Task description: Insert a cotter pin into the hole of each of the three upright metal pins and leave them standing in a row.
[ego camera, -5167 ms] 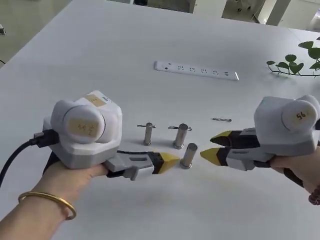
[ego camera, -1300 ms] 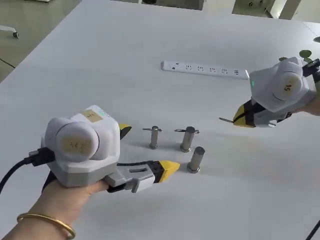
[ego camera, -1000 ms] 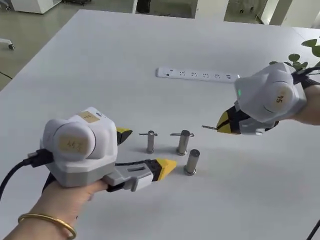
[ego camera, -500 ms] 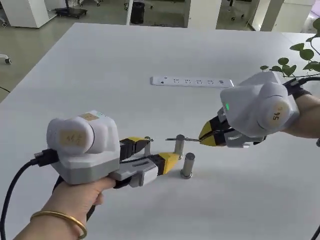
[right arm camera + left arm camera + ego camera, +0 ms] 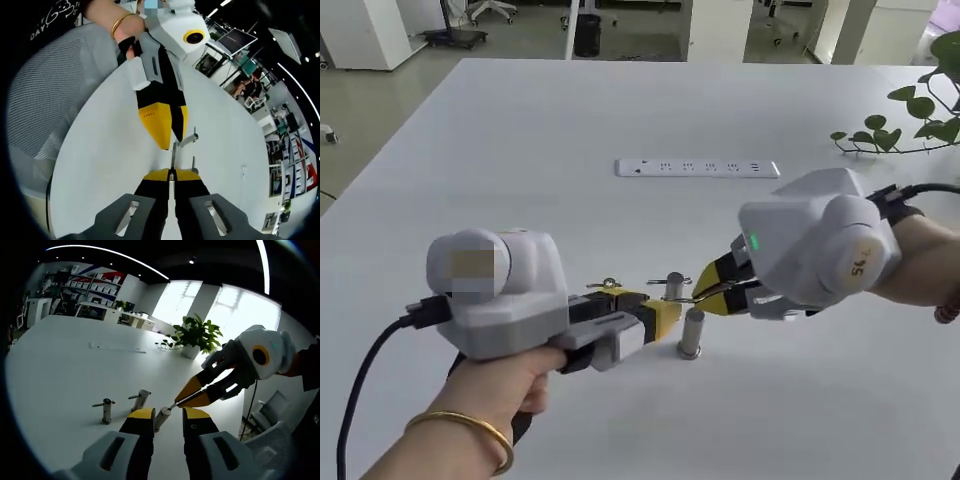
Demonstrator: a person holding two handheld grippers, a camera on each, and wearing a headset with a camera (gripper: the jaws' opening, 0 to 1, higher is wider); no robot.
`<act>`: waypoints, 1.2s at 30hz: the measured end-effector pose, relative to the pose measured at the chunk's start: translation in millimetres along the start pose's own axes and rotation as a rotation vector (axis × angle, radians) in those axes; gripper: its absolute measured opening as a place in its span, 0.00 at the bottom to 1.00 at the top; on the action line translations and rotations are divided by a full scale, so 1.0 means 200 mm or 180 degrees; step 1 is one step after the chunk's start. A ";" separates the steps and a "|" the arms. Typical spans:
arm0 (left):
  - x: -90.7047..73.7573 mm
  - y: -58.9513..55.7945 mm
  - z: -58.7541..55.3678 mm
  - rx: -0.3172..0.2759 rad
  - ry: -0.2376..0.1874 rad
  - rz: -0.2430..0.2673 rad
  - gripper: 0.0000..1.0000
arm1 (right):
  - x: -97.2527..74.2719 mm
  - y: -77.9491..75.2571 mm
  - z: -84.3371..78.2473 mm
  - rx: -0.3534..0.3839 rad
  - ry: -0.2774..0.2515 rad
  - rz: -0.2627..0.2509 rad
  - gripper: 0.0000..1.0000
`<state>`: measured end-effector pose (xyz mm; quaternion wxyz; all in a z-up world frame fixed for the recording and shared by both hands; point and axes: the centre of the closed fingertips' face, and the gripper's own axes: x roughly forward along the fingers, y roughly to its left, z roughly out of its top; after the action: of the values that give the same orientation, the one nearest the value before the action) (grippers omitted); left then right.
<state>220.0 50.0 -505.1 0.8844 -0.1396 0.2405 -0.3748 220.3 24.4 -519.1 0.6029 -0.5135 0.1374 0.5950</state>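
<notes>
Three upright metal pins stand on the white table [image 5: 520,120]. The left pin [image 5: 610,291] and the middle pin [image 5: 674,285] each carry a cotter pin through the top. In front of them the third pin [image 5: 690,334] has a bare top. My right gripper [image 5: 706,290] is shut on a loose cotter pin [image 5: 682,298], whose free end [image 5: 173,405] meets the head of the third pin [image 5: 161,418]. My left gripper [image 5: 642,306] is open, its jaws either side of that pin without closing on it. The cotter pin [image 5: 173,155] rises from my right gripper [image 5: 171,174].
A white power strip [image 5: 698,168] lies across the middle of the table behind the pins. A green plant [image 5: 890,135] hangs over the far right edge. A black cable trails from the left gripper at the lower left. Office furniture stands beyond the table.
My right gripper has picked the cotter pin up from the table on the right and carried it left to the front pin. The left gripper has pushed forward to that pin.
</notes>
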 end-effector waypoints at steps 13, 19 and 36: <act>0.00 -0.01 0.00 -0.0118 0.0002 -0.0057 0.04 | 0.00 0.00 0.06 -0.0057 -0.0079 -0.0005 0.00; 0.01 -0.02 0.00 -0.0175 -0.0003 -0.0092 0.03 | 0.00 0.00 0.07 -0.0084 -0.0084 0.0001 0.00; 0.00 -0.03 0.02 -0.0122 -0.0052 -0.0119 0.00 | 0.01 -0.01 0.08 -0.0022 -0.0144 -0.0034 0.00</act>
<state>218.9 45.3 -499.1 0.8764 -0.1640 0.2377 -0.3855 215.5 39.2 -511.8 0.6073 -0.5027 0.1189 0.6036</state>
